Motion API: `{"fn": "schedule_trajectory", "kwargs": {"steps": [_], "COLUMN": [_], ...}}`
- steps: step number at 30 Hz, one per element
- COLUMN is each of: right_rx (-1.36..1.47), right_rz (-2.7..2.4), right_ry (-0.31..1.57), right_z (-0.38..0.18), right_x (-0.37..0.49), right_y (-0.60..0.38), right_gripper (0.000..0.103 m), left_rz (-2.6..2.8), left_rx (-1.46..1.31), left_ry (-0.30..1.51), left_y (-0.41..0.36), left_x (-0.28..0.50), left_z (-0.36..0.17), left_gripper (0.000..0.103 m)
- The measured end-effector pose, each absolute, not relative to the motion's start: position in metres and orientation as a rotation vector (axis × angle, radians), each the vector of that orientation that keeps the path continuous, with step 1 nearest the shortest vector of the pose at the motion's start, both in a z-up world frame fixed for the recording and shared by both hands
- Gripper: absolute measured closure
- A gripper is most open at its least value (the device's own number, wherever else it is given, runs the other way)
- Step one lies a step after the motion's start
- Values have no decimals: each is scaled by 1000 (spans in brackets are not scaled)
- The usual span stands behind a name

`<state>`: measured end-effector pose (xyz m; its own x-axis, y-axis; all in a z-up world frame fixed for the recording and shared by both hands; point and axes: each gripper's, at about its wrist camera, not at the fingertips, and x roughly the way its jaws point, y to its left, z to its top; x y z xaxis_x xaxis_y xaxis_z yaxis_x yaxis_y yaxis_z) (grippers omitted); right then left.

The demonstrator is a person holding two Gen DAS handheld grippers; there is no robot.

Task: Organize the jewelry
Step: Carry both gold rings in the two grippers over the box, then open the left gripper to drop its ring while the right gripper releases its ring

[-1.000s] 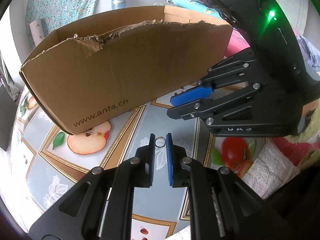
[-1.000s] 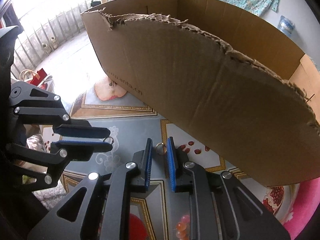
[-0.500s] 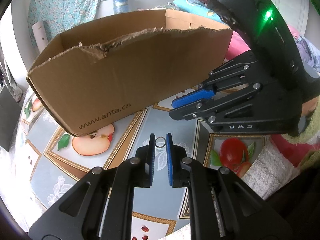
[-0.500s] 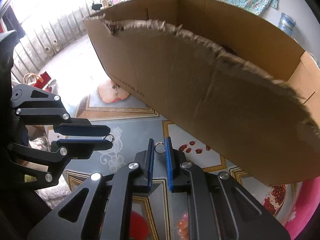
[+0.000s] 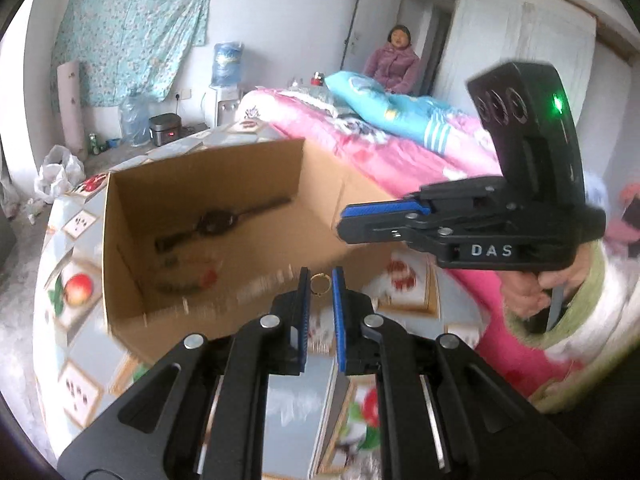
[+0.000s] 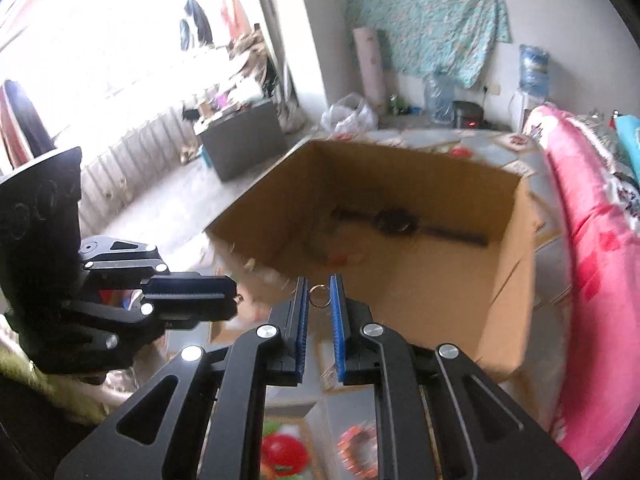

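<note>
Left wrist view: the left gripper (image 5: 320, 284) pinches a small gold ring (image 5: 320, 283) between its blue pads, jaws drawn in narrow on it, the ring held on edge at the fingertips. Beyond it sits an open cardboard box (image 5: 120, 264) on a fruit-print tablecloth (image 5: 60, 320); inside the box lies a dark watch (image 5: 216, 222) with its strap stretched out, plus some small blurred bits I cannot identify. The right gripper (image 5: 344, 224) reaches in from the right, jaws close together — whatever it holds is hidden from here. A hand (image 5: 524, 292) grips its handle. A pink bedspread (image 5: 384, 160) lies behind, and a person (image 5: 394, 64) sits at the far wall.

Right wrist view: the right gripper (image 6: 319, 294) clamps a second small ring (image 6: 319, 295) at its tips, jaws narrow on it. The box (image 6: 424, 304) opens just ahead, the watch (image 6: 394, 220) lying across its floor. The left gripper (image 6: 236, 298) comes in from the left side, jaws nearly together, a sliver of metal showing at its tip. The tablecloth (image 6: 288, 448) passes beneath, blurred.
</note>
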<state>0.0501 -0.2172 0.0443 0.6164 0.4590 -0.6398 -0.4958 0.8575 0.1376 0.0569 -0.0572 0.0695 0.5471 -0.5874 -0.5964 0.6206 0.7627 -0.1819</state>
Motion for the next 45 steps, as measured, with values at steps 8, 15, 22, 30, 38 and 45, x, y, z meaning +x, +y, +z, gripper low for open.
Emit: {"fn": "schedule_trajectory", "kwargs": {"steps": [8, 15, 22, 30, 38, 45], "right_rx": [-52, -241, -349, -334, -255, -92], "right_rz": [522, 529, 558, 594, 582, 573], "right_ry": [1087, 1277, 1334, 1305, 1232, 1011], "right_z": [19, -17, -34, -31, -1, 65], "right_x": [167, 215, 235, 238, 230, 200], "right_y": [-231, -210, -202, -210, -234, -269], "right_gripper": [92, 92, 91, 91, 91, 77], "left_rz": [-658, -538, -402, -300, -295, -339], "left_rx": [-97, -271, -379, -467, -481, -347], "left_ry": [1089, 1402, 1521, 1523, 1396, 1082], "left_y": [-79, -88, -81, -60, -40, -45], "left_x": [186, 245, 260, 258, 260, 212], "left_z": [42, -17, -41, -50, -20, 48], "left_gripper": [93, 93, 82, 65, 62, 51]}}
